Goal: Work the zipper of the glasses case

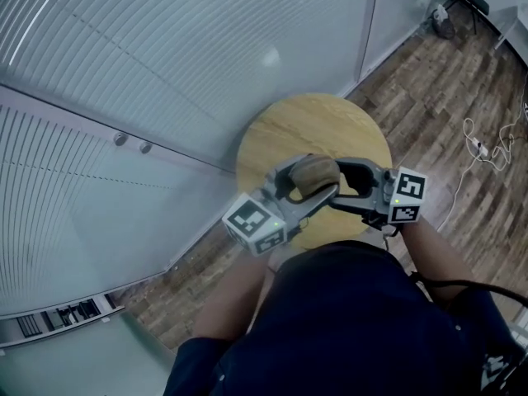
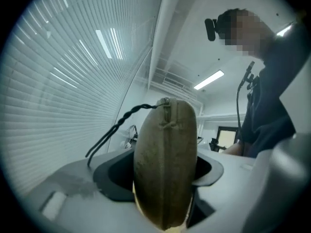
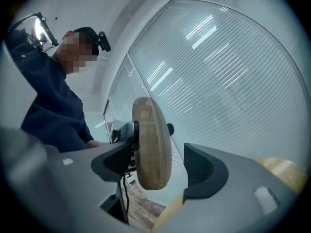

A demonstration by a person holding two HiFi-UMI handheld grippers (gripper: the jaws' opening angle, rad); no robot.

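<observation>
A tan oval glasses case [image 1: 314, 172] is held up over the round wooden table [image 1: 313, 122]. In the left gripper view the case [image 2: 165, 164] stands on end and fills the gap between both pads, so my left gripper [image 2: 160, 173] is shut on it. The zipper seam runs down its middle to the pull [image 2: 166, 102] at the top, with a black braided cord [image 2: 121, 123] trailing left. In the right gripper view the case [image 3: 151, 149] shows edge-on. My right gripper [image 3: 160, 166] is open: its left pad sits against the case, the right pad stands clear.
A glass wall with blinds [image 1: 124, 73] rises just behind the table. Wood flooring with a white cable and plug [image 1: 483, 148] lies at the right. The person's dark blue top [image 1: 346, 320] fills the near side, and the table edge [image 3: 284, 171] shows beside my right jaw.
</observation>
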